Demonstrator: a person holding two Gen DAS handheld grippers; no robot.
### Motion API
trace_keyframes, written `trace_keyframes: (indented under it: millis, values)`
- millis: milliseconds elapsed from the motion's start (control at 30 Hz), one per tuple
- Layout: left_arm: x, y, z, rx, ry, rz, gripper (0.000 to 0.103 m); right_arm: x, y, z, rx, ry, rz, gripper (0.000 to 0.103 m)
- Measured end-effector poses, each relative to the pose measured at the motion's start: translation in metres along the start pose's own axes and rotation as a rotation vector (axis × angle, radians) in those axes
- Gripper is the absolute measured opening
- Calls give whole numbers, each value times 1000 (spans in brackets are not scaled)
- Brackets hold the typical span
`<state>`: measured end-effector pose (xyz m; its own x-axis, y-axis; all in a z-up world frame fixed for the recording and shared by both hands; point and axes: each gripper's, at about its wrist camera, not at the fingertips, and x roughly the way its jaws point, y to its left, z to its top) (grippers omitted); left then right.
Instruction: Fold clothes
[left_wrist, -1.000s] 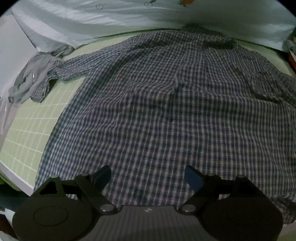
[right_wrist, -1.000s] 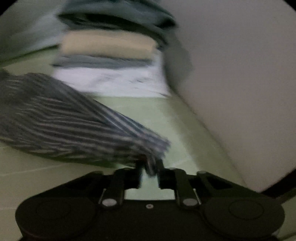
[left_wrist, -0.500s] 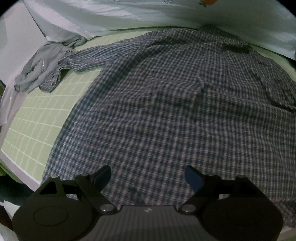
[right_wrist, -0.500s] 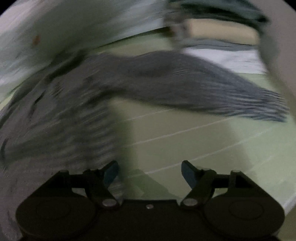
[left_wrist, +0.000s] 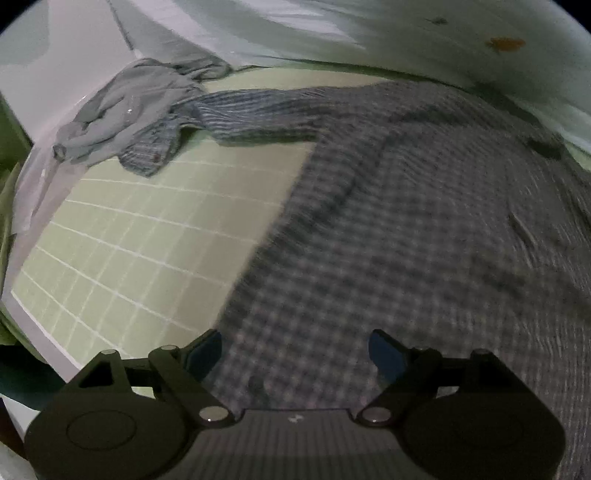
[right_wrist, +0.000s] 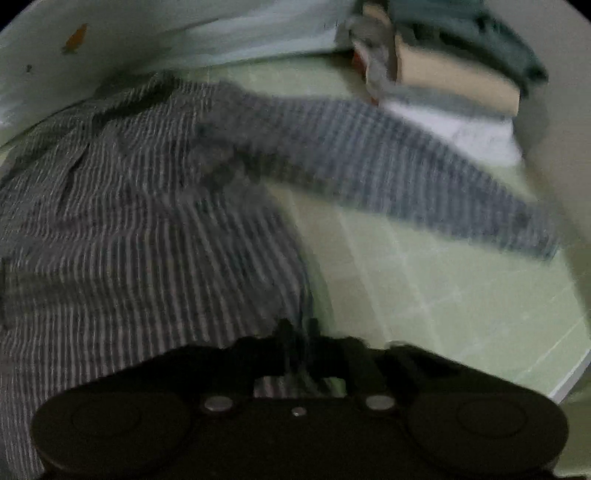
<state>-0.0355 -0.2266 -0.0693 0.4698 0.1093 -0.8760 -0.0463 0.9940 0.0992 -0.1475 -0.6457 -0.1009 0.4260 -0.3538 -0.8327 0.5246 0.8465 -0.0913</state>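
Big green grid mat (left_wrist: 122, 236) covers the tabletop, white lines crossing it, and a pale sheet (left_wrist: 332, 33) hangs behind. Spread across the mat is the checked shirt (left_wrist: 406, 221), lying flat with its collar at the far side. One sleeve (left_wrist: 258, 110) runs out to the shirt's left, its cuff overlapping a crumpled grey garment (left_wrist: 122, 107) at the mat's far corner. Over on the right, the other sleeve (right_wrist: 406, 162) stretches across the green toward a stack of folded clothes (right_wrist: 450, 85), dark green on top, beige under it, white at the bottom, sitting at the mat's far right. The right-hand view is smeared with blur, mind you. Left gripper (left_wrist: 295, 354) hangs over the shirt's near hem with its fingers spread wide, nothing between them. Right gripper (right_wrist: 299, 343) has its fingers drawn together, pinching the shirt's right side edge down near the hem
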Motion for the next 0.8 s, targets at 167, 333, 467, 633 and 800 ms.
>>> trace_keyframes:
  millis: [167, 333, 467, 633, 800]
  values:
    - [21, 20, 30, -48, -7, 3, 88, 1, 41, 59, -27, -153, 28, 88]
    - [54, 32, 61, -53, 14, -7, 88, 35, 95, 125, -49, -190, 146, 95]
    - [77, 38, 89, -51, 9, -18, 88, 69, 139, 180, -88, -217, 209, 96]
    - [104, 38, 121, -60, -12, -19, 88, 139, 194, 247, -228, -223, 245, 97]
    - [120, 38, 144, -71, -19, -29, 88, 203, 213, 280, -261, -118, 288, 97]
